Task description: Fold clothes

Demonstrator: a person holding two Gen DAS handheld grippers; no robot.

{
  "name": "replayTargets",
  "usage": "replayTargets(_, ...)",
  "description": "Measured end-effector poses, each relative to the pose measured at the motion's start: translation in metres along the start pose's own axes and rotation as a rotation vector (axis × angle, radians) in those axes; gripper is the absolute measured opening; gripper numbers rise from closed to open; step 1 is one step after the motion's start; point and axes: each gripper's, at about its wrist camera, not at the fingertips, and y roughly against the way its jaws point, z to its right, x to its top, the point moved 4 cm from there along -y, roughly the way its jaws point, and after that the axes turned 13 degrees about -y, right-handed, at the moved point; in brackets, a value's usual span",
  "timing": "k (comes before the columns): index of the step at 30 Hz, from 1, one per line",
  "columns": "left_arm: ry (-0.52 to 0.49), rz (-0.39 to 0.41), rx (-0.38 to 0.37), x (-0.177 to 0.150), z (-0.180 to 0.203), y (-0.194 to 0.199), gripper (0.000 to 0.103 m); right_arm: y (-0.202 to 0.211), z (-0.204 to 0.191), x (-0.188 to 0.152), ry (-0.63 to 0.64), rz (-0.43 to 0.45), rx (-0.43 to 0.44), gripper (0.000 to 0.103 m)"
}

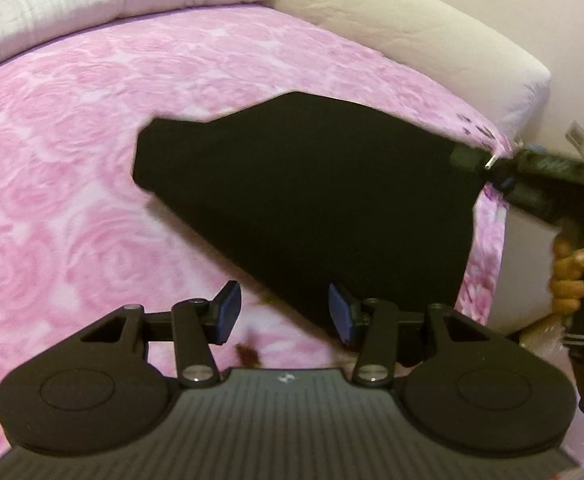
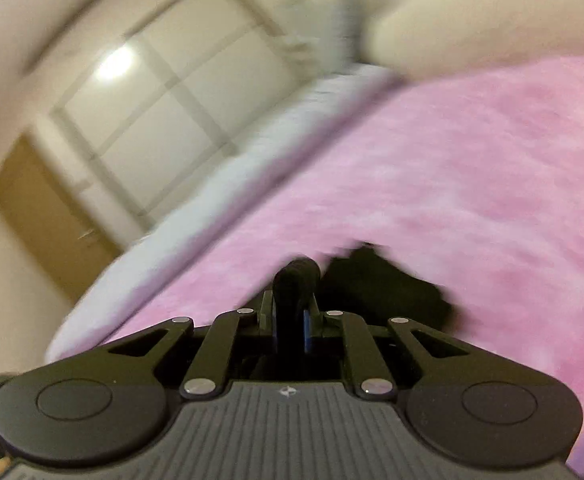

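Your left wrist view gives you the whole black cloth garment (image 1: 303,196) spread flat on the pink rose-patterned bedspread (image 1: 72,184), with your left gripper (image 1: 284,312) hovering at its near edge, blue-padded jaws partly apart and gripping nothing, while your right gripper (image 1: 487,168) pinches the garment's far right corner at the bed edge. Only the blurred right wrist view shows that pinch up close, the right gripper (image 2: 292,320) with jaws narrow and clamped on a bunched fold of the black garment (image 2: 375,284), plus a pale panelled wardrobe (image 2: 164,100) beyond the bed.
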Motion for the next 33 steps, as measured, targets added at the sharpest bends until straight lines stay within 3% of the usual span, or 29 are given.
replayTargets(4, -0.008, -0.013, -0.011, -0.001, 0.002, -0.007, 0.043, -0.008, 0.048, -0.008, -0.15, -0.017, -0.061, 0.012)
replayTargets(9, 0.002, -0.004, -0.013, 0.0, -0.003, -0.009, 0.043, 0.014, 0.008, 0.01, -0.01, 0.108, 0.02, 0.012)
replayTargets(13, 0.006, -0.011, -0.011, -0.002, -0.003, -0.015, 0.043, -0.001, 0.036, 0.015, -0.03, 0.092, -0.1, 0.012)
replayTargets(15, 0.006, -0.013, -0.014, -0.002, -0.003, -0.015, 0.043, -0.009, 0.053, 0.014, -0.118, 0.062, -0.106, 0.011)
replayTargets(17, 0.012, -0.012, -0.021, -0.003, -0.004, -0.014, 0.043, -0.011, 0.056, 0.013, -0.129, 0.064, -0.122, 0.011)
replayTargets(19, 0.007, -0.006, -0.02, -0.003, -0.004, -0.01, 0.043, -0.012, 0.059, 0.012, -0.136, 0.062, -0.155, 0.018)
replayTargets(21, 0.007, 0.009, -0.013, -0.002, -0.004, -0.001, 0.043, -0.012, 0.061, 0.012, -0.143, 0.063, -0.184, 0.038)
replayTargets(25, -0.005, 0.041, -0.003, 0.001, -0.001, 0.013, 0.043, 0.01, 0.041, 0.015, -0.049, 0.149, -0.259, 0.043)
replayTargets(28, -0.036, 0.059, -0.019, 0.006, 0.009, 0.012, 0.04, 0.021, 0.019, 0.015, 0.055, 0.187, -0.228, 0.039)
replayTargets(30, -0.059, 0.064, -0.046, 0.007, 0.018, 0.005, 0.04, 0.016, 0.006, 0.007, 0.133, 0.155, -0.208, 0.031)
replayTargets(33, -0.077, 0.042, -0.087, 0.002, 0.028, -0.015, 0.04, -0.004, 0.007, -0.011, 0.225, 0.07, -0.262, 0.024)
